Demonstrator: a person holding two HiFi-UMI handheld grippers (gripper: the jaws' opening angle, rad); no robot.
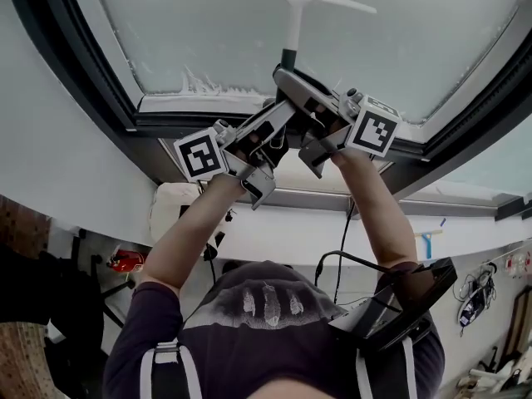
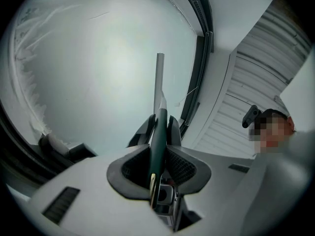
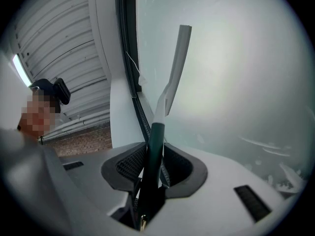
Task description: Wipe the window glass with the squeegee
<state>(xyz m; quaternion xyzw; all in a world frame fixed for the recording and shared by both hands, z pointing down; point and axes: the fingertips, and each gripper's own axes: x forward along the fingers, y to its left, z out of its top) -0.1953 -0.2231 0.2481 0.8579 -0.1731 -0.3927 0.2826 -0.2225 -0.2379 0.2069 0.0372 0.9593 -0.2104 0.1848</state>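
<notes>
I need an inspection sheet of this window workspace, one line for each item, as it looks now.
Surface: window glass, misty, foam streaks along the frame edge.
Job's things: squeegee, white blade at the glass, dark handle gripped.
Clutter: nothing seen.
Grippers: left gripper and right gripper both shut on the squeegee handle.
Cables: black cable hangs below the right gripper.
Surroundings: dark window frame, white wall.
</notes>
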